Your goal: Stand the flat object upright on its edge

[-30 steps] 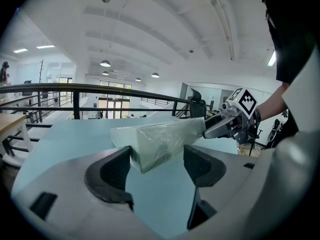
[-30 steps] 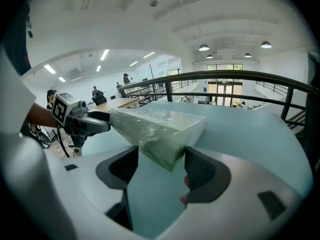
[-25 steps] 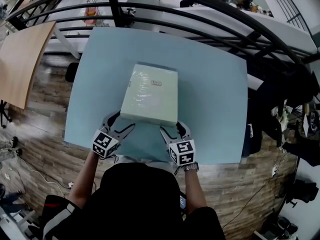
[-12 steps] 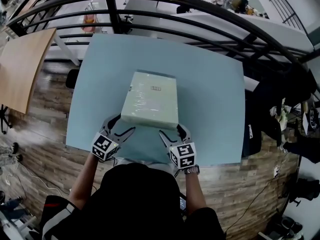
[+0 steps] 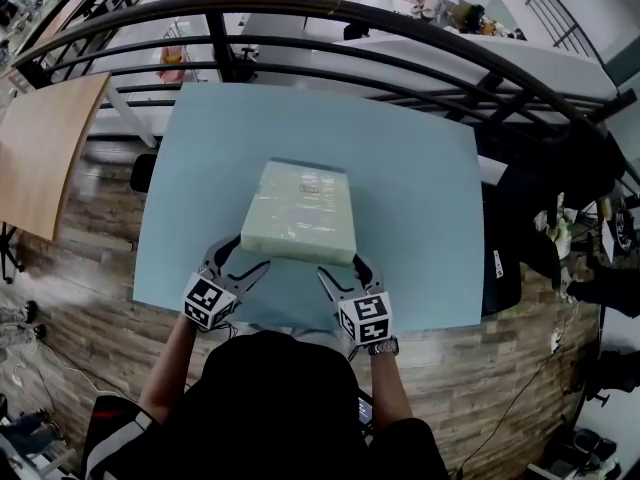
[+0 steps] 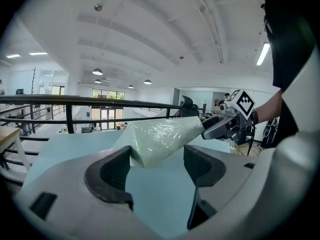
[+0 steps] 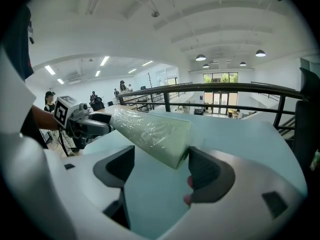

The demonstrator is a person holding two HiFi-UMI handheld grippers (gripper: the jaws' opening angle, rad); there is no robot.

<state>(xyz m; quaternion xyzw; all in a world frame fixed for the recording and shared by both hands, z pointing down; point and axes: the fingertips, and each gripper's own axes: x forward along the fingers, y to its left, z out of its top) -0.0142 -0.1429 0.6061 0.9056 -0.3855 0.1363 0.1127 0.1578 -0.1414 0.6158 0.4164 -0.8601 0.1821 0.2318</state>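
Item 1: flat box (image 5: 300, 213), pale green, wrapped in clear film. It sits near the middle of the table (image 5: 425, 193), which has a light blue top. The box is tilted, its near long edge raised toward the person and its far edge low toward the table. It is not yet standing on edge.

Item 2: left gripper (image 5: 247, 255), at the box's near left corner. In the left gripper view its 2 jaws stand wide apart (image 6: 157, 158). The box corner (image 6: 159, 136) pokes in between them and lies against the left-hand jaw. It is not clamped.

Item 3: right gripper (image 5: 341, 268), at the box's near right corner. In the right gripper view its 2 jaws are likewise spread (image 7: 160, 160). The box corner (image 7: 150, 131) sits between them, against the right-hand jaw. No pinch is visible.

Each gripper shows at the far end of the box in the other's view.

Item 4: black railing (image 5: 300, 8), curving past the table's far side.

Item 5: wooden tabletop (image 5: 40, 138), off to the left, well apart from the blue table.

Item 6: wood plank floor (image 5: 90, 298), below.
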